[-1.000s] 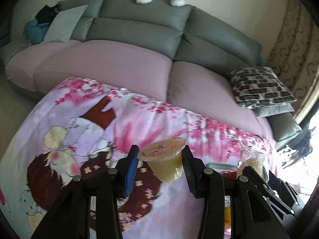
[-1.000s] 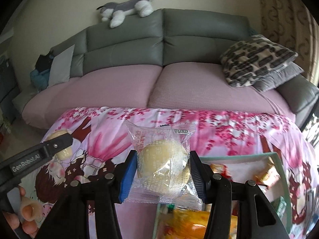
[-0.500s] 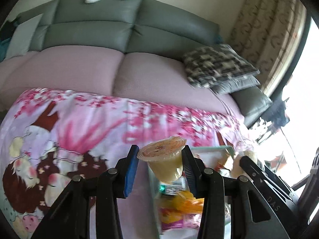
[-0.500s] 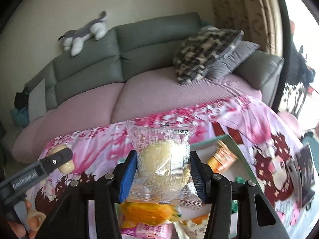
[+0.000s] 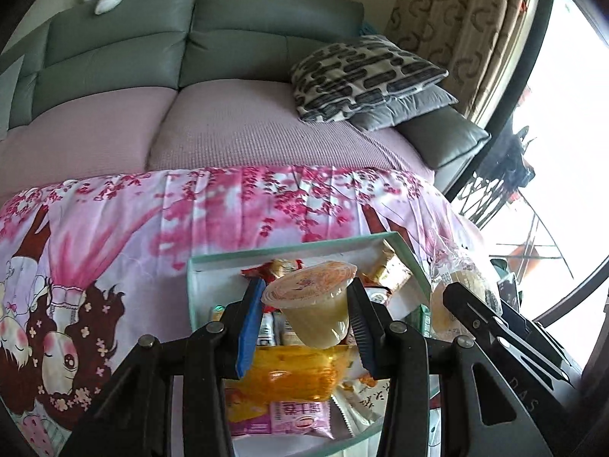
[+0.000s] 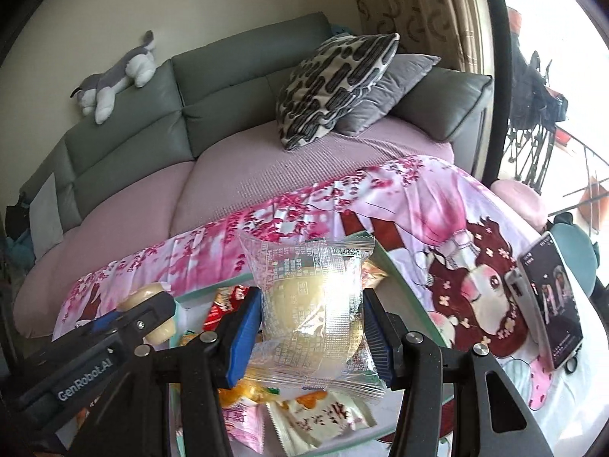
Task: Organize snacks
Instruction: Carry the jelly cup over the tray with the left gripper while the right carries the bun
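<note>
My left gripper [image 5: 304, 318] is shut on a yellow jelly cup [image 5: 316, 310] with an orange foil lid, held above a pale green tray [image 5: 266, 255] full of snack packets. My right gripper [image 6: 312, 327] is shut on a clear-wrapped round yellow cake [image 6: 314, 304], also over the tray [image 6: 403, 274]. In the left wrist view the right gripper with its cake [image 5: 462, 293] shows at the right. In the right wrist view the left gripper [image 6: 148, 316] with the jelly cup shows at the left. An orange packet [image 5: 289, 377] and a pink packet [image 5: 300, 417] lie in the tray beneath.
The tray sits on a pink cartoon-print cloth [image 5: 114, 236] over a table in front of a grey and mauve sofa [image 5: 213, 122] with patterned cushions [image 5: 361, 76]. A phone [image 6: 552, 297] stands on the cloth right of the tray. A plush dog [image 6: 118, 76] lies on the sofa back.
Both grippers have swung to the right with their snacks, from over the bare cloth to over the tray. Both grips stayed the same.
</note>
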A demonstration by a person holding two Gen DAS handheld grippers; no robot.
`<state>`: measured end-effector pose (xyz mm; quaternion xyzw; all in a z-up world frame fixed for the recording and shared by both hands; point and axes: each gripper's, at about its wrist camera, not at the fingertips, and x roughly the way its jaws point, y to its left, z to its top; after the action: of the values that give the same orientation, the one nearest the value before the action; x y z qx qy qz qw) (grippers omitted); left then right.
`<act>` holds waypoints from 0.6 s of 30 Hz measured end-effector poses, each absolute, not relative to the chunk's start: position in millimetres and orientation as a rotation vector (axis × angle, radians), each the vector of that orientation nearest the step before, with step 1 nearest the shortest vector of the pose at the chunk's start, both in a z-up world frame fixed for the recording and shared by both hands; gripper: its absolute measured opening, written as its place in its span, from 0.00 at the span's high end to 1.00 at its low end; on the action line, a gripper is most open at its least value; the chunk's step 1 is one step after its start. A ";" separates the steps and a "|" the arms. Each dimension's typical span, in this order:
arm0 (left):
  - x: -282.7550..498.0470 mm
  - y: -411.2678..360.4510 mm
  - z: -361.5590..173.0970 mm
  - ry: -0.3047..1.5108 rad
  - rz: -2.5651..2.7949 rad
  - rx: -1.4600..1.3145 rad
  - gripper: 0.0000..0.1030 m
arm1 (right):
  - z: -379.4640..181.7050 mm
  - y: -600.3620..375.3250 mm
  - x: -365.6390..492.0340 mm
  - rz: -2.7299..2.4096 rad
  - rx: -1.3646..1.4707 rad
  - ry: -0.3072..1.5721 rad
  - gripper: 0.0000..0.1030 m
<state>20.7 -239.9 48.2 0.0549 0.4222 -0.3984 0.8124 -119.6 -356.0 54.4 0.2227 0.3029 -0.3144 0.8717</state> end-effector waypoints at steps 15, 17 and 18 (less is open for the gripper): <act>24.5 -252.0 35.3 0.906 -0.820 0.134 0.56 | 32.0 -366.9 -122.2 -0.656 0.501 0.694 0.46; 26.9 -254.6 27.8 0.929 -0.824 0.129 0.56 | 24.3 -368.0 -117.6 -0.655 0.501 0.728 0.46; 27.8 -256.4 24.5 0.939 -0.825 0.129 0.56 | 21.2 -368.3 -115.8 -0.655 0.500 0.740 0.46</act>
<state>27.8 -256.4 24.5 0.0604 0.4394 -0.3857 0.8090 -115.8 -368.3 21.2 0.2373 0.3516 -0.3111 0.8505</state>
